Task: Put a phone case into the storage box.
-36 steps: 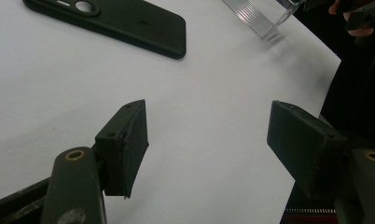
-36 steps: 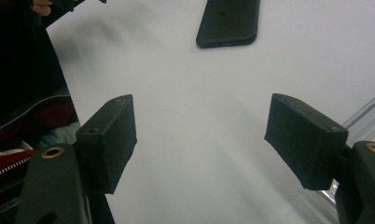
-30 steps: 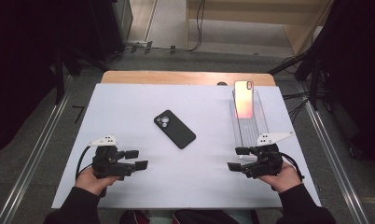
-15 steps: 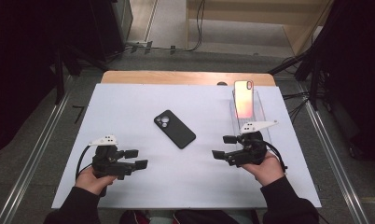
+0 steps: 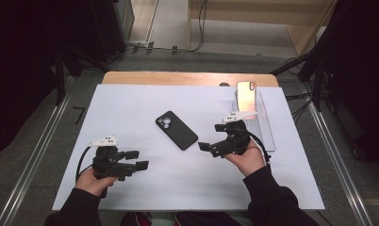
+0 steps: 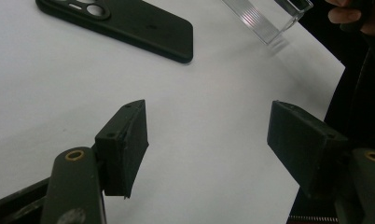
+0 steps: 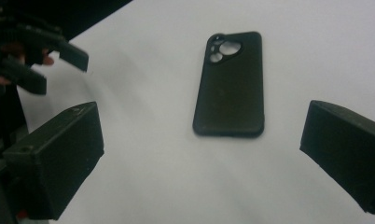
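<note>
Right tool point(image 5: 211, 137) had shifted left toward the black phone case point(image 5: 176, 130) at frame centre, its jaws having just spread wide and empty, ready for a grasp.

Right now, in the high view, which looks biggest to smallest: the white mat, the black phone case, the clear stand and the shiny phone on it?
1. White mat, largest by far.
2. Clear stand.
3. Black phone case and shiny phone: too alike to rank; the phone is farther off and leans.
</note>
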The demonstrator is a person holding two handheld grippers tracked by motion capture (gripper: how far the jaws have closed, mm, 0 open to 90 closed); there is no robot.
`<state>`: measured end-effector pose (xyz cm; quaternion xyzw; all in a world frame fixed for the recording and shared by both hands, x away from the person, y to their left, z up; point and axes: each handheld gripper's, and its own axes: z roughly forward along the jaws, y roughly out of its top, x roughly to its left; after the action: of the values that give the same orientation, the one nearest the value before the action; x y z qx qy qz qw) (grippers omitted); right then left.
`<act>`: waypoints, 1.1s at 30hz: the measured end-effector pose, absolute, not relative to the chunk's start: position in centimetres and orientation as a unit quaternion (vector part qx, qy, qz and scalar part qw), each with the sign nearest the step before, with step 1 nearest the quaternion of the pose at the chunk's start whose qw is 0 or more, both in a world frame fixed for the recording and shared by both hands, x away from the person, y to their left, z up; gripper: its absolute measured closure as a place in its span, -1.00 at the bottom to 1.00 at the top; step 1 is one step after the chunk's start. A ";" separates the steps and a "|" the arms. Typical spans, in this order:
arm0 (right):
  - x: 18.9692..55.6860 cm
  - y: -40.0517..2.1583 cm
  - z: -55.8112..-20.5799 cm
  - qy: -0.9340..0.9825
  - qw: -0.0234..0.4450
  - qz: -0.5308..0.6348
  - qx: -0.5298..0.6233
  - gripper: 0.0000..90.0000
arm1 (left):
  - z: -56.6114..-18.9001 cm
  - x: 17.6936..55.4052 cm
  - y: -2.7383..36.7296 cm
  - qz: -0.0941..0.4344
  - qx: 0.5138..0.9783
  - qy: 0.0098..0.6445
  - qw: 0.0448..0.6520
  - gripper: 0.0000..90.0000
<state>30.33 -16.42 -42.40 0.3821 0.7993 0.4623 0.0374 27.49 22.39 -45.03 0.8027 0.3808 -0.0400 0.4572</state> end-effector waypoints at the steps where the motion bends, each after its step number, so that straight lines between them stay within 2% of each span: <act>1: 30.6 -16.2 -42.4 0.796 0.039 0.463 0.388 -1.00 | -45.0 27.5 22.4 -0.040 0.803 0.381 0.457 -0.36; 18: 34.2 -12.5 -42.8 0.787 0.079 0.443 0.421 -1.00 | -45.1 27.6 22.6 -0.040 0.800 0.387 0.457 -0.36; 33: 36.7 -9.2 -44.2 0.783 0.087 0.440 0.431 -1.00 | -45.1 27.7 22.7 -0.039 0.799 0.388 0.457 -0.36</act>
<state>36.67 -9.23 -44.16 0.4310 0.7830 0.4399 0.0870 27.70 22.75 -45.12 0.7994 0.3880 -0.0392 0.4570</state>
